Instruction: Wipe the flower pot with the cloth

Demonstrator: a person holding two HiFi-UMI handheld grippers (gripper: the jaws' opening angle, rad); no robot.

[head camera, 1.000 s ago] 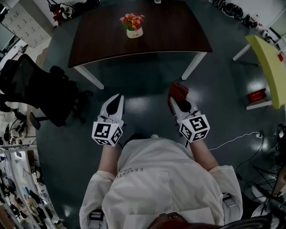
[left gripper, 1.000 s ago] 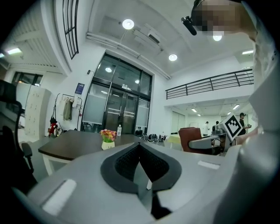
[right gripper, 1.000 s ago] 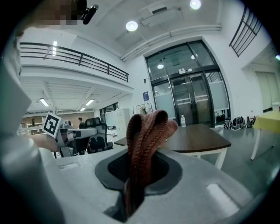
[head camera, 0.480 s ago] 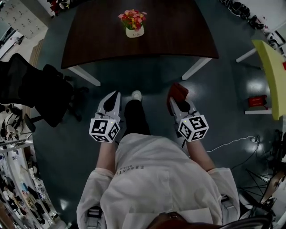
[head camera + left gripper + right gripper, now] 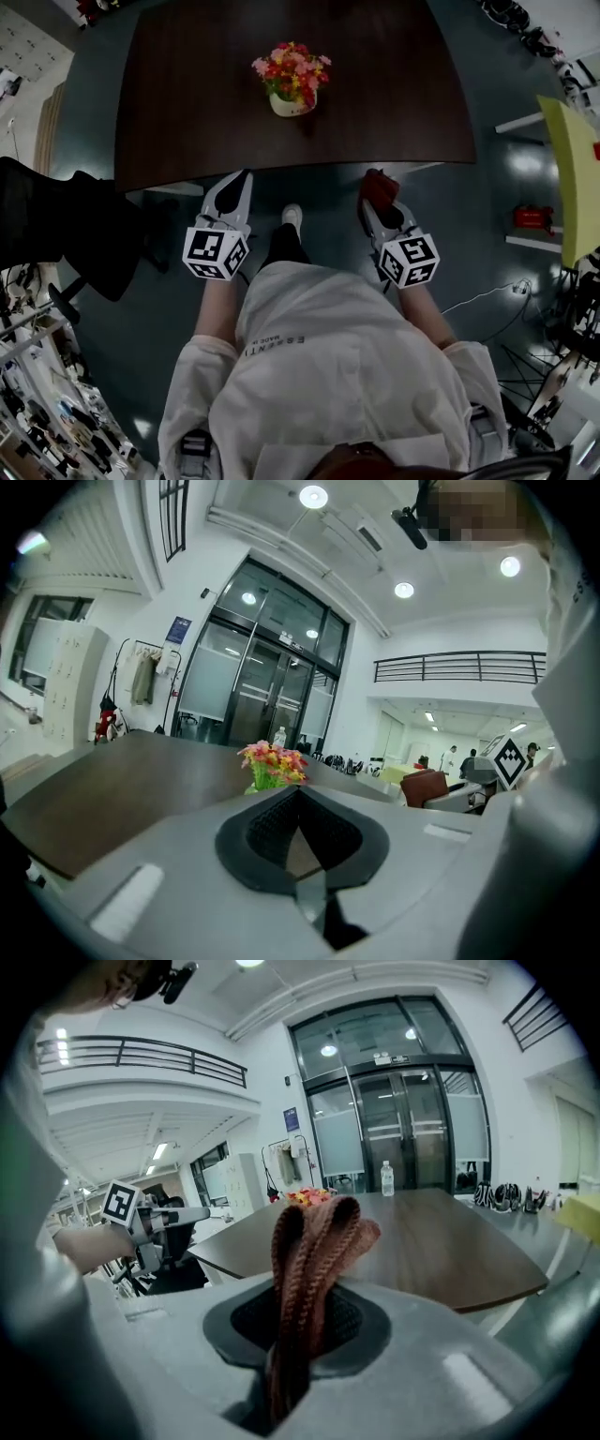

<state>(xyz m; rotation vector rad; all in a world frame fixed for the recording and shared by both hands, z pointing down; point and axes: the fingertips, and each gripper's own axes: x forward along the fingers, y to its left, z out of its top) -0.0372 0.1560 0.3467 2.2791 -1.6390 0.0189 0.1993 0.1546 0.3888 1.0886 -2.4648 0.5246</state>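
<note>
Evenly outstretched toward the table (image 5: 187,112): left hand-held gripper (image 5: 238,181) closed empty, right hand-held gripper (image 5: 374,195) clamping cloth (image 5: 314,1241)

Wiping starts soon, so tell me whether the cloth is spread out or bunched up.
Bunched up: the red cloth stands as a folded wad clamped between the jaws of the right gripper.

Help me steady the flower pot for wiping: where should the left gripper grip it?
Probably the flower pot's wall, low, level from its left: flowers overhang the rim, and the right gripper's cloth needs the other side.
</note>
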